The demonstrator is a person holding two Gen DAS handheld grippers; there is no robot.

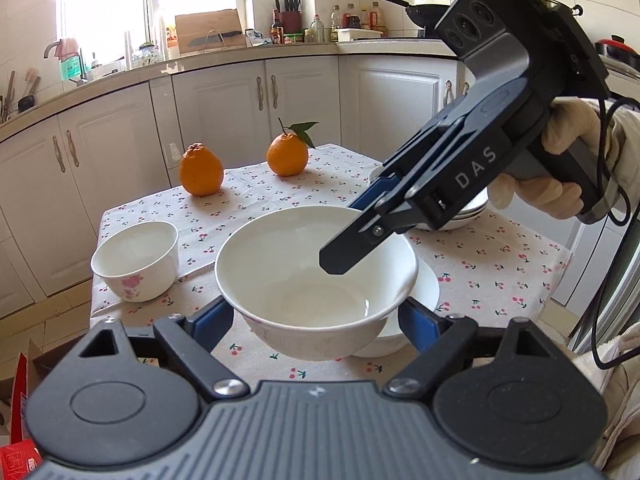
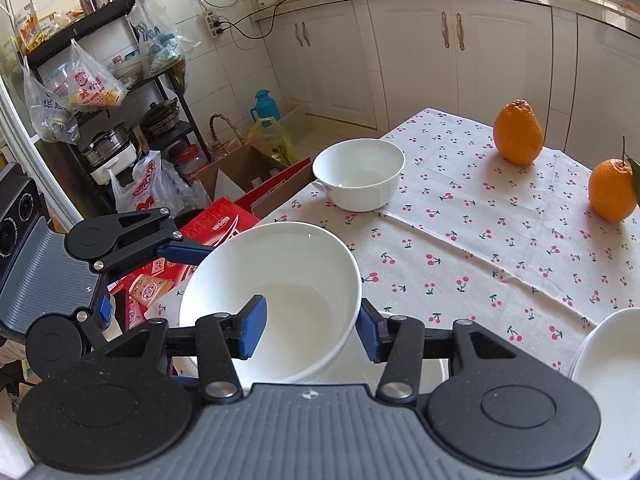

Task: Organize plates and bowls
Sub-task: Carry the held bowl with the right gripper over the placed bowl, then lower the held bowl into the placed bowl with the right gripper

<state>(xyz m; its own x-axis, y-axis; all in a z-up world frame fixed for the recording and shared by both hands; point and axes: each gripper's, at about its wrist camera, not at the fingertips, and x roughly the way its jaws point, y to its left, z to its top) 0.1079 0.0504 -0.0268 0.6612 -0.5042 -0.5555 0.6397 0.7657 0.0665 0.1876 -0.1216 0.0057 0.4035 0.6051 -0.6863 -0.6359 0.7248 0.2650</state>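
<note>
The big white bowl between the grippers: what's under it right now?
Directly below the big white bowl sits another white bowl on the cherry-print tablecloth; only its right rim and side show. Its inside is covered, so I cannot see any contents.

Large bowl (image 1: 316, 280) above a second bowl (image 1: 420, 300) at table (image 1: 500, 280) front; small bowl (image 1: 136, 260) left, plate stack (image 1: 472, 212) right, two oranges (image 1: 201, 169) (image 1: 287, 155) behind

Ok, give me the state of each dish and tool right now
Large bowl: lifted, empty, upright.
Second bowl: on table beneath it.
Small bowl: on table, empty.
Plates: stacked.
Left tool: open around large bowl.
Right tool: straddling its rim, pads apart.
</note>
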